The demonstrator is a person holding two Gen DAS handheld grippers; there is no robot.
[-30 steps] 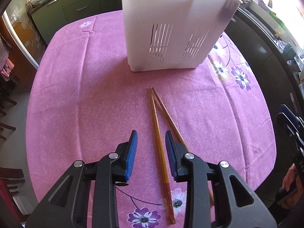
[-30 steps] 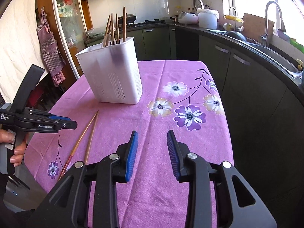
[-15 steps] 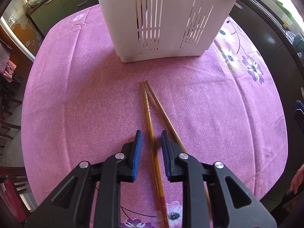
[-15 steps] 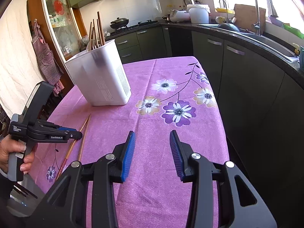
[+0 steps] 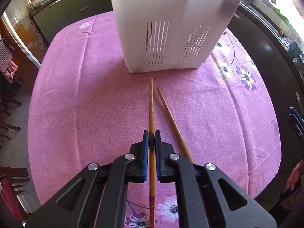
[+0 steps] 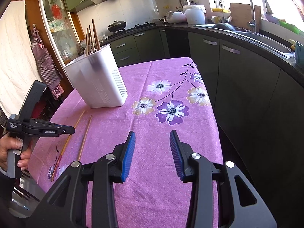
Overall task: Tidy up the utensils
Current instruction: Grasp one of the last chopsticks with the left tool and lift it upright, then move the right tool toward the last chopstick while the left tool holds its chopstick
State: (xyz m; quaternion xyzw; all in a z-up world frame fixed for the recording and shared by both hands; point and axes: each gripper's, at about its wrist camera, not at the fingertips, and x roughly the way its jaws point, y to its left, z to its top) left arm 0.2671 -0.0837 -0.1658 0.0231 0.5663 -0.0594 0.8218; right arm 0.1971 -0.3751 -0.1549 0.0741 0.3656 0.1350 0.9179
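A matt, finely textured pink cloth (image 5: 95, 104) covers the counter. Two smooth wooden chopsticks (image 5: 151, 102) lie before a white plastic holder (image 5: 171, 28) at twelve o'clock. The left hand-held gripper (image 5: 151, 140) is matt black plastic with ribbed blue pads and shiny metal rivets.

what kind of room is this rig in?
A home kitchen, most likely: a sink with a tall faucet, a wok on the stove, dark cabinets around a cloth-covered table.

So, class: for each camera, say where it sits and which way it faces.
Left wrist: on the left gripper, facing steeply down at the purple flowered tablecloth; its pads clamp the red-ended wooden chopstick.
Right wrist: on the open right gripper, facing along the table towards the kitchen sink; a hand shows.
Both show the white slotted plastic holder.
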